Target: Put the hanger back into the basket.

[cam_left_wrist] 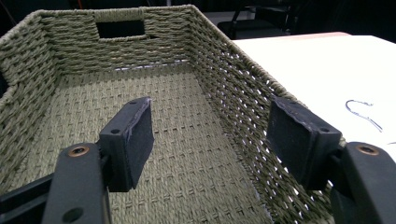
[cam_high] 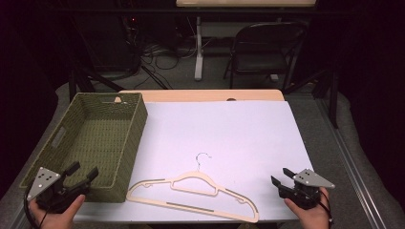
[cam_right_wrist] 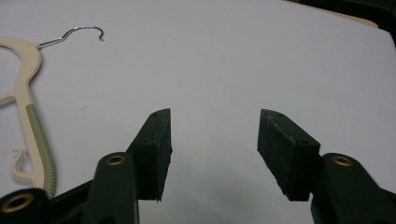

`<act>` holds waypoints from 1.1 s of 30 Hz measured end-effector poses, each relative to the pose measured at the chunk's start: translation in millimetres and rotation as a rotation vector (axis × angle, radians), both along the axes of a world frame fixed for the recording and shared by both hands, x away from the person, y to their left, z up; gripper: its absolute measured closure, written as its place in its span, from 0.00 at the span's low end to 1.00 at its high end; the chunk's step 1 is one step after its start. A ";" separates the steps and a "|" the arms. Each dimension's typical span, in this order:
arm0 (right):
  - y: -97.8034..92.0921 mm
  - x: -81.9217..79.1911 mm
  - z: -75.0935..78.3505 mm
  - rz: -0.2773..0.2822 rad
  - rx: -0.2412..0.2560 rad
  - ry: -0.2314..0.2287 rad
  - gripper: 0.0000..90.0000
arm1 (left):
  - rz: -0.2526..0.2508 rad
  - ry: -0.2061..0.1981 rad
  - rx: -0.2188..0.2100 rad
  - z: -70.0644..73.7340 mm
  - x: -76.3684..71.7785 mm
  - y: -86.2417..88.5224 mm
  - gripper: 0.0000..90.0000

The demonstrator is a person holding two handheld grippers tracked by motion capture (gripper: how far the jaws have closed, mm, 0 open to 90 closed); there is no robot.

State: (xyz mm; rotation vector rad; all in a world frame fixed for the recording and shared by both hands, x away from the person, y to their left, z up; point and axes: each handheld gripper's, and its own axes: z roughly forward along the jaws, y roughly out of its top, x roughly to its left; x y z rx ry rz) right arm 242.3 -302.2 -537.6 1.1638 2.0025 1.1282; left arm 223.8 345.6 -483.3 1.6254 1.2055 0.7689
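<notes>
From the high view, the hanger [cam_high: 193, 191] lies flat on the white table [cam_high: 229, 129], between my left gripper [cam_high: 82, 173] and my right gripper [cam_high: 279, 177]. Its long axis runs from left to right, with the hook pointing away from me. Its right end is near my right gripper.

In the left gripper view, my jaws are apart and empty, over the near corner of the woven basket [cam_left_wrist: 116, 60].

In the right gripper view, my jaws are also apart, holding nothing; the hanger [cam_right_wrist: 28, 93] lies to their left.
</notes>
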 end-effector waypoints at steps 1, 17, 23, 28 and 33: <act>0.0 0.0 0.0 0.000 0.000 0.000 0.47 | 0.000 0.000 0.000 0.0 0.0 0.0 0.34; 12.0 5.5 3.9 0.041 -0.025 0.027 0.35 | -0.016 0.018 -0.013 5.6 -4.3 -2.5 0.24; 11.8 6.5 11.1 0.036 -0.033 0.011 0.35 | -0.019 0.016 -0.013 8.0 -5.3 -2.3 0.24; 10.3 9.6 27.0 0.044 -0.055 0.020 0.37 | -0.018 0.017 -0.011 8.7 -4.6 -1.8 0.24; 16.7 21.7 50.3 0.066 -0.070 0.022 0.37 | -0.019 0.017 -0.011 9.2 -4.4 -2.8 0.24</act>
